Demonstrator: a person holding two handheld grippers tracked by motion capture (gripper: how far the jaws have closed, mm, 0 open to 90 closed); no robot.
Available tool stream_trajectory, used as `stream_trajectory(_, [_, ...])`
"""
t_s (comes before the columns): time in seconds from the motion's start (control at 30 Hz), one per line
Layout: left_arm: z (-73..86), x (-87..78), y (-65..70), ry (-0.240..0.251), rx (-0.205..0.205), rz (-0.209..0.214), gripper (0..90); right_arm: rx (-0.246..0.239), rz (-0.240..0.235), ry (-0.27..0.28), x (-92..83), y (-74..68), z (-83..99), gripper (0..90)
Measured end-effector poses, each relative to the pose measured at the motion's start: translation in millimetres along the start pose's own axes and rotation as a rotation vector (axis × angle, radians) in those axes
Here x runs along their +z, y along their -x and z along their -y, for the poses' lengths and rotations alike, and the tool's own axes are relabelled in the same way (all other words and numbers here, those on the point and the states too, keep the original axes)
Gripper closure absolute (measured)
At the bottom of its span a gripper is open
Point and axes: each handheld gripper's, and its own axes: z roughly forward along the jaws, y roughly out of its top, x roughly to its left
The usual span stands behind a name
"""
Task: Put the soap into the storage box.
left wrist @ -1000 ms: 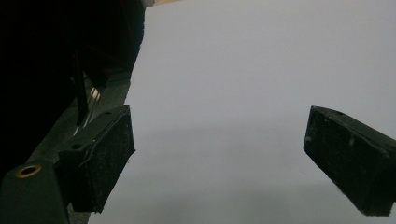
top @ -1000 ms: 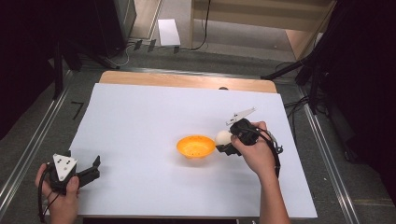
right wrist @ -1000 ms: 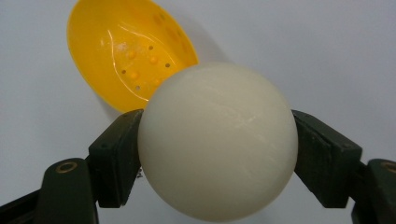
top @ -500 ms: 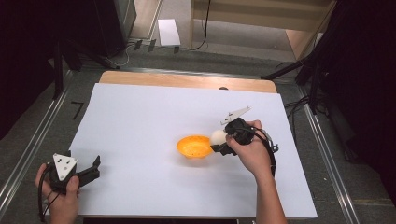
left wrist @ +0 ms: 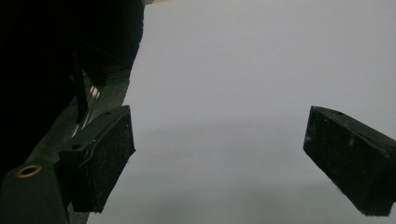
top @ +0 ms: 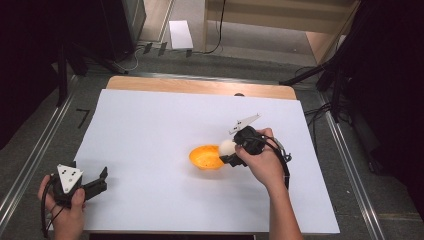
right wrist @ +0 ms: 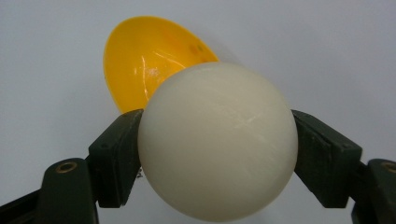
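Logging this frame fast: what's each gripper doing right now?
Left gripper: open, nothing between its jaws, over the white sheet.
Right gripper: shut on the white ball, beside the orange bowl.

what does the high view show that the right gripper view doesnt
High view alone: the left gripper, open and idle at the near left corner of the white sheet, the wooden table edge, and the person's hands. Right gripper view alone: close up, both pads pressing the sides of the white ball. Both: the ball held by the right gripper beside the orange bowl.
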Motion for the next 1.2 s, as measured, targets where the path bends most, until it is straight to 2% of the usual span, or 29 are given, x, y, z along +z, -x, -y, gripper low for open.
stream_trajectory(0.47, [0.0, 0.2, 0.0, -0.001, -0.001, 0.002, 9.3, -0.024, -0.016, -0.01, 9.1, -7.1, -11.7, 23.4])
stream_trajectory(1.2, [-0.1, 0.3, 0.2, -0.003, 0.0, 0.003, 9.4, -0.072, -0.028, -0.028, 25.0, -15.2, -18.7, 23.4])
